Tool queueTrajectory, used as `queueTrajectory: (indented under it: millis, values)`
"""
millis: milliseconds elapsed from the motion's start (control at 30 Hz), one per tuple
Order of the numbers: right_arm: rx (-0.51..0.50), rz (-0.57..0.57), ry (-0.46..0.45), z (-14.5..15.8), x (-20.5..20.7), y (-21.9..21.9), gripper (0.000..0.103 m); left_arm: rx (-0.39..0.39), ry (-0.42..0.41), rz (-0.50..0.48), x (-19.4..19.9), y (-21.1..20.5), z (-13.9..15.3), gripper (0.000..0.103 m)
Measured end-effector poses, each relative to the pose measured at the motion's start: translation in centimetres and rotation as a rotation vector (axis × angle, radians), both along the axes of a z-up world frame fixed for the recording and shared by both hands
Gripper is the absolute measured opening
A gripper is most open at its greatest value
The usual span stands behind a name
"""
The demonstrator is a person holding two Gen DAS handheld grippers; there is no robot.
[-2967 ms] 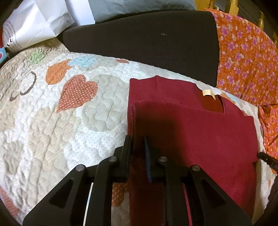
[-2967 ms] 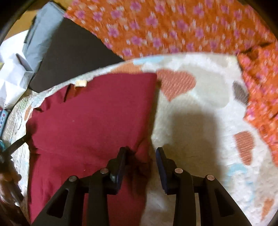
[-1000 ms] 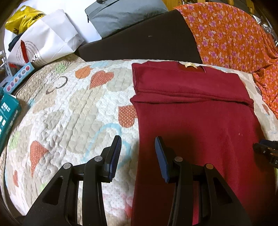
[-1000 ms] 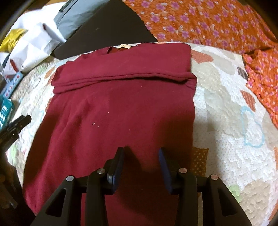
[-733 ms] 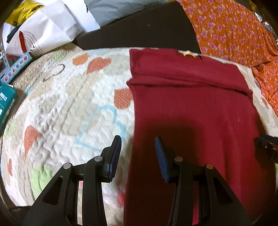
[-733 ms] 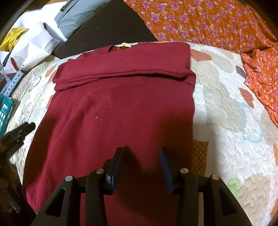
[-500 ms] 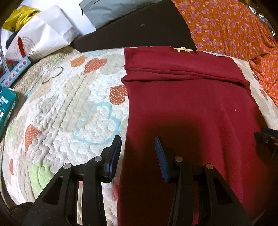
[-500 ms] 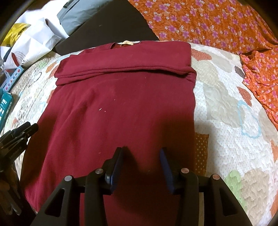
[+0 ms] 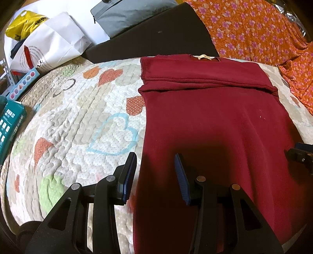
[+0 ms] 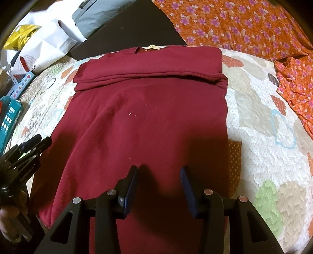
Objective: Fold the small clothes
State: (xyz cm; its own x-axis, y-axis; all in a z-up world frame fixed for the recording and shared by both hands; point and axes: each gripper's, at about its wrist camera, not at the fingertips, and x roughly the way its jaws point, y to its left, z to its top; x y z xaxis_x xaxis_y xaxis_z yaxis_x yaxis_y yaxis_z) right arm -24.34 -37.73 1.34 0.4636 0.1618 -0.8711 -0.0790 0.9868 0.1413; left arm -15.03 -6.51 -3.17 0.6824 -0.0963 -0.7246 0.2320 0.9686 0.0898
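Vs 3 s ago: both grippers were down at the shirt's side edges, the left one with cloth between its jaws; now both are backed off above its lower half, and the whole shirt is in view. Vs 1 s ago: little change, slight drift toward the hem.

Left gripper (image 9: 155, 172): jaws partly apart, nothing between them, poised over the shirt's left edge, 1 finger above the quilt, 1 above the cloth. Right gripper (image 10: 159, 182): jaws partly apart, empty, above the lower middle of the shirt.

Dark red shirt (image 10: 148, 117) lies flat on the quilt, collar tag at the far end, both sleeves folded in across the chest as a band, body long and unfolded toward the cameras.

Containers: white paper bag (image 9: 52, 45) at far left, contents not visible; yellow bag (image 9: 23, 25) behind it, contents not visible; teal box (image 9: 9, 125) closed at the left edge.

Surface: heart-pattern quilt (image 9: 78, 117). Beyond it a dark cushion (image 9: 156, 37), grey bag (image 9: 127, 13), orange floral fabric (image 10: 234, 25) at right.
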Motion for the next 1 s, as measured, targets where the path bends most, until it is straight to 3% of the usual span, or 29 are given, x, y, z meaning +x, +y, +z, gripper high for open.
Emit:
queueTrajectory:
  millis: [733,900,933,1000]
  values:
    - [-0.061,0.005,-0.044,1.0,-2.6,0.3,0.043,-0.044,0.034,0.003,-1.4,0.7,-0.5,0.040]
    - [-0.023,0.000,-0.034,1.2,-2.9,-0.4,0.043,-0.118,0.093,-0.030,-1.4,1.2,-0.2,0.040]
    - [-0.004,-0.007,-0.025,1.2,-3.0,-0.8,0.043,-0.130,0.112,-0.042,-1.4,1.3,-0.1,0.041]
    - [0.006,-0.031,-0.005,1.2,-3.5,-1.7,0.043,-0.156,0.148,-0.067,-1.7,1.6,-0.1,0.056]
